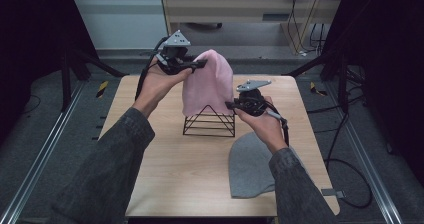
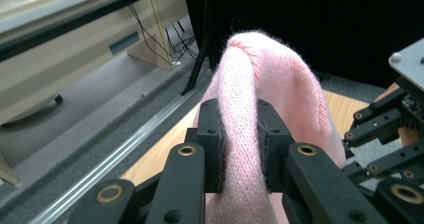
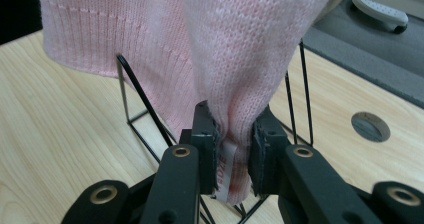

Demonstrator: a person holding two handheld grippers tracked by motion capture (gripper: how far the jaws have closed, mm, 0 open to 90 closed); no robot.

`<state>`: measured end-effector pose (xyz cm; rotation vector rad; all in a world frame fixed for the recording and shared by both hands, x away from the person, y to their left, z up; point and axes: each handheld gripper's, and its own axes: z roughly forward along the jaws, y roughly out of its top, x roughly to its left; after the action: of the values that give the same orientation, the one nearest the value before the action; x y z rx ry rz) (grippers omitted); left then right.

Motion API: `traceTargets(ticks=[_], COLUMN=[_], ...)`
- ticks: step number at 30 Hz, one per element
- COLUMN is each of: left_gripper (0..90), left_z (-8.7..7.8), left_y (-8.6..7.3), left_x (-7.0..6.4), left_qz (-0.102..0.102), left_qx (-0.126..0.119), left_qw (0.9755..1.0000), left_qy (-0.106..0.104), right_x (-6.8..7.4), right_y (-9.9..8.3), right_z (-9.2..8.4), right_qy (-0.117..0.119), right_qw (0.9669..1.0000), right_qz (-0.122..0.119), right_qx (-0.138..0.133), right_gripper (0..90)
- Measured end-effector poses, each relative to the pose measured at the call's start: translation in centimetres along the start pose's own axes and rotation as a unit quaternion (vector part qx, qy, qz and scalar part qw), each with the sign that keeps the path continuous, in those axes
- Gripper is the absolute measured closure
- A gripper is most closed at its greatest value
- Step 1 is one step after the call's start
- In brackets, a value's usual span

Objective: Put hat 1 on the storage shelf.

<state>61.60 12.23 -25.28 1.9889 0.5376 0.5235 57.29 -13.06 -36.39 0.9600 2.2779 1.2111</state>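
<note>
Nearest to me on the near right of the wooden table (image 1: 165,169) lies a grey knit hat (image 1: 250,166), flat, partly under my right forearm and clear of both claws.

Past it, at mid-table, stands a black wire pyramid stand (image 1: 210,121). Its base rests on the table surface. A pink knit hat (image 1: 207,84) is draped over the stand's top, covering the apex, with the lower wires exposed beneath the ribbed hem.

My right gripper (image 1: 234,104) sits at the right side of the stand, low, near the hat's hem. In the right gripper view its jaws are pinched on a fold of the pink hat's lower edge (image 3: 235,129), with a small white label (image 3: 226,171) caught between the pads. The stand's wires (image 3: 145,109) run just behind the fabric.

My left gripper (image 1: 200,64) is farther off and higher, at the upper left of the pink hat. In the left gripper view its jaws are clamped on a fold of the hat (image 2: 240,144) close to the crown, knit bulging above the pads.

Beyond the table's far edge lie grey floor (image 1: 130,59), a light wooden cabinet (image 1: 225,9) and loose cables.
</note>
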Motion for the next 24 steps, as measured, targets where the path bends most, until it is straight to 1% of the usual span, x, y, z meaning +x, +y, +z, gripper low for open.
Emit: traceTargets(ticks=[2,3,4,6,8,10,13,15,17,19,21,24], left_gripper=[75.9,75.9,76.0,76.0,76.1,76.3,76.4,76.4,76.6,76.7,76.7,76.8], left_z=[0.1,0.1,0.1,0.1,0.1,0.0,-0.2,-0.2,-0.4,-0.5,-0.5,-0.5], left_y=[-0.4,-0.4,-0.8,-1.1,-1.3,-1.4,-1.4,-1.4,-1.5,-1.6,-1.6,-1.8], left_x=[-0.1,-0.1,-0.2,-0.3,-0.6,-0.9,-1.4,-1.5,-1.6,-1.8,-2.1,-2.4], left_qz=[-0.001,-0.001,-0.008,-0.009,-0.008,-0.008,-0.007,-0.006,-0.009,-0.009,-0.006,-0.004], left_qx=[0.003,0.003,-0.002,-0.003,0.0,-0.003,0.002,0.004,0.003,0.004,0.003,0.006], left_qw=[1.0,1.0,1.0,0.9999,1.0,1.0,1.0,1.0,1.0,1.0,1.0,1.0], left_qy=[0.002,0.002,0.0,-0.004,0.0,-0.001,-0.001,0.0,0.003,0.001,0.001,0.001], right_x=[0.0,0.0,0.0,0.1,0.1,0.1,0.2,0.2,0.2,0.3,0.4,0.4], right_y=[-0.4,-0.5,-0.6,-0.8,-1.1,-1.2,-1.3,-1.3,-1.3,-1.4,-1.5,-1.7], right_z=[0.2,0.3,0.4,0.6,0.7,0.6,0.6,0.6,0.6,0.5,0.6,0.7], right_qy=[0.0,0.002,0.002,0.002,0.001,0.002,0.001,-0.002,-0.002,-0.002,0.0,0.0], right_qw=[1.0,1.0,1.0,1.0,0.9999,0.9999,0.9999,0.9998,0.9998,0.9998,0.9998,0.9997], right_qz=[0.0,0.004,0.003,-0.001,-0.002,0.0,-0.002,-0.005,-0.004,-0.001,-0.005,-0.004], right_qx=[0.005,0.004,0.006,0.008,0.013,0.015,0.017,0.021,0.02,0.02,0.022,0.024], right_gripper=[76.1,76.1,76.1,76.0,75.8,75.8,75.6,75.4,75.3,75.3,75.0,74.6])
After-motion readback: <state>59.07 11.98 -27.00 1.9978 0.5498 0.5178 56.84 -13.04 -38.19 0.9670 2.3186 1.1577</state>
